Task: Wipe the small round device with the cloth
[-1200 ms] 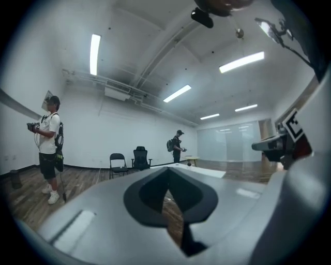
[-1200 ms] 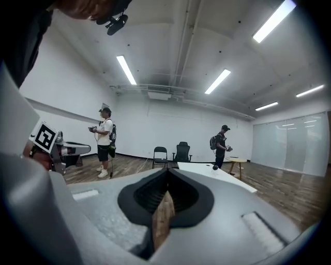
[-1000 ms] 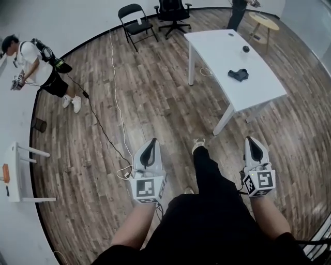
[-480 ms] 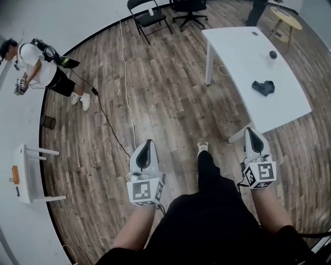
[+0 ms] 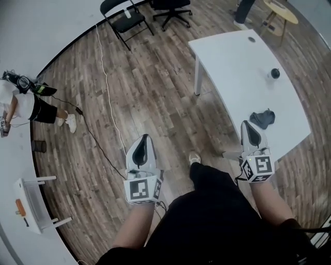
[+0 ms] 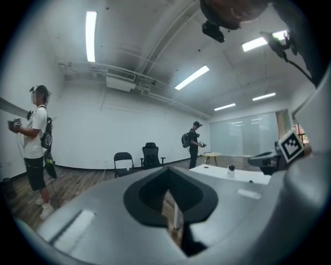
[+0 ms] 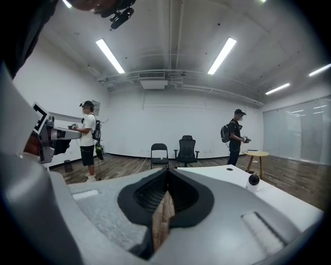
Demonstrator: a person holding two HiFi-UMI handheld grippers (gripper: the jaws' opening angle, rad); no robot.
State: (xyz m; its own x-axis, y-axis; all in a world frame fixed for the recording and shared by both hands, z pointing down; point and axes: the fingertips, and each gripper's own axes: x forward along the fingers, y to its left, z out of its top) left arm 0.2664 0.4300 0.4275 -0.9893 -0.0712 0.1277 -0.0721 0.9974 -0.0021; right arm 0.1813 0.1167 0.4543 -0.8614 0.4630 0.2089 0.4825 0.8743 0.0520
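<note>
On the white table point(image 5: 235, 57) at the right sits the small round dark device point(image 5: 275, 73), with the dark crumpled cloth point(image 5: 262, 118) nearer the table's front edge. My right gripper point(image 5: 250, 123) is shut and empty, its tip just beside the cloth at the table's near edge. Over the wooden floor left of the table, my left gripper point(image 5: 144, 136) is also shut and empty. The right gripper view shows the device point(image 7: 253, 180) on the tabletop point(image 7: 217, 173) beyond the shut jaws. It also shows in the left gripper view point(image 6: 231, 168).
A folding chair point(image 5: 122, 18) and an office chair point(image 5: 168, 6) stand at the back. A cable point(image 5: 106, 93) runs over the floor. A person point(image 5: 20, 103) stands at the left by a white stool point(image 5: 33, 207). A round wooden side table point(image 5: 282, 10) is at the far right.
Both grippers have moved forward across the floor toward the white table. The table and cloth are now much nearer, and the right gripper's tip has reached the table's near edge.
</note>
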